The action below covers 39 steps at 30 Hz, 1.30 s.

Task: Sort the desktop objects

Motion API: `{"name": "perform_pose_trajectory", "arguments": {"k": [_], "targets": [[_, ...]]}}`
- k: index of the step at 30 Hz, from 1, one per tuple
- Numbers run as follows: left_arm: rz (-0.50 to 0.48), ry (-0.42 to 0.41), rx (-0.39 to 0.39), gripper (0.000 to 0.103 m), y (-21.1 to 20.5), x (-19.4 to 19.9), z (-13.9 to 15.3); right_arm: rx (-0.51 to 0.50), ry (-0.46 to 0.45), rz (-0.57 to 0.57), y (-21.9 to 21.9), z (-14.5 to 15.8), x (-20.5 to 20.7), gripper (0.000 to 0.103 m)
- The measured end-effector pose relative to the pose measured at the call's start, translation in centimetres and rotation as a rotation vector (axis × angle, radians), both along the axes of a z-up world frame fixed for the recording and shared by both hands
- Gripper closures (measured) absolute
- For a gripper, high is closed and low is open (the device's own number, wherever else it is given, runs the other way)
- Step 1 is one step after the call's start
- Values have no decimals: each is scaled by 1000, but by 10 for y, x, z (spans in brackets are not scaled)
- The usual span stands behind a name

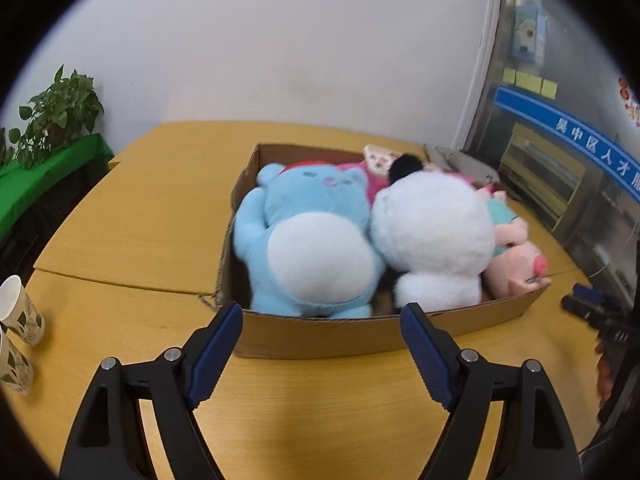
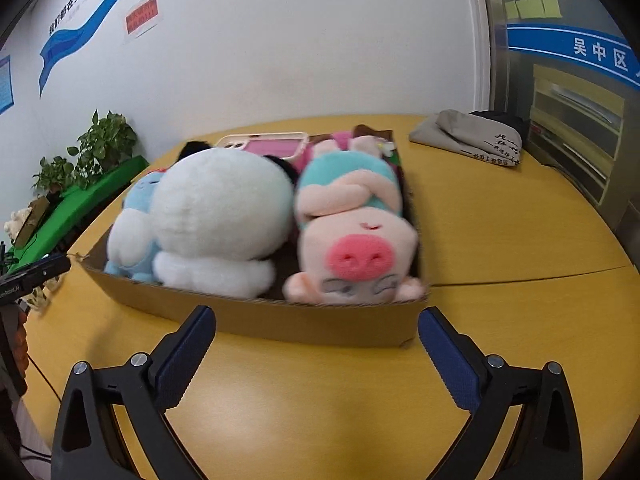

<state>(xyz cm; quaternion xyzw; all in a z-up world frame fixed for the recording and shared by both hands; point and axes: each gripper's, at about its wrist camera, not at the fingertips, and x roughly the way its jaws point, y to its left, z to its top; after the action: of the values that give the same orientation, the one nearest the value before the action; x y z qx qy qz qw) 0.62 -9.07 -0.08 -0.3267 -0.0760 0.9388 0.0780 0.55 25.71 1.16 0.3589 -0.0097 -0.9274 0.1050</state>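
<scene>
three plush toys lie packed side by side in the cardboard box (image 1: 320,336) at the centre of both frames: the blue plush (image 1: 308,240), the white plush (image 1: 436,236) and the pink pig plush (image 2: 356,248). the left hand-held gripper (image 1: 322,320) and the right hand-held gripper (image 2: 316,324) hang released and empty at the lower edge, over the yellow tabletop (image 1: 152,216), just in front of the box. two paper cups (image 1: 20,312) stand at the far left.

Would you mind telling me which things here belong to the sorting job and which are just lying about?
Job:
cardboard box
blue plush toy
white plush toy
pink pig toy
phone case

Lying about:
paper cups
folded cloth
potted plants
</scene>
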Motion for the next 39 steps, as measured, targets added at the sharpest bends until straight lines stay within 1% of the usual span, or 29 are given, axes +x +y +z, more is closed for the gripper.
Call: {"name": "perform_pose_trajectory", "arguments": {"k": [2, 6, 8, 11, 14, 26, 30, 34, 37, 39], "targets": [[6, 1, 9, 21, 7, 8, 5, 32, -14, -9, -16, 2, 10, 0], [-12, -36, -30, 21, 24, 18, 3, 65, -45, -10, -37, 2, 26, 0], [-18, -64, -26, 21, 30, 21, -2, 82, -53, -10, -44, 1, 32, 0], [-11, -84, -13, 21, 39, 24, -6, 104, -63, -17, -51, 2, 38, 0], [-12, -99, 2, 21, 44, 24, -7, 112, -65, -12, -55, 4, 41, 0], [-14, -118, -35, 21, 59, 21, -10, 121, -64, 0, -61, 6, 40, 0], [-19, -120, -29, 21, 62, 21, -11, 125, -66, -6, -59, 5, 37, 0], [-21, -119, -64, 21, 68, 21, -12, 127, -53, -6, -60, 6, 36, 0], [-18, -112, -91, 21, 73, 22, -12, 104, -34, 19, -60, 7, 37, 0], [-11, -108, -102, 21, 75, 23, -12, 109, -26, 29, -62, 6, 36, 0]]}}
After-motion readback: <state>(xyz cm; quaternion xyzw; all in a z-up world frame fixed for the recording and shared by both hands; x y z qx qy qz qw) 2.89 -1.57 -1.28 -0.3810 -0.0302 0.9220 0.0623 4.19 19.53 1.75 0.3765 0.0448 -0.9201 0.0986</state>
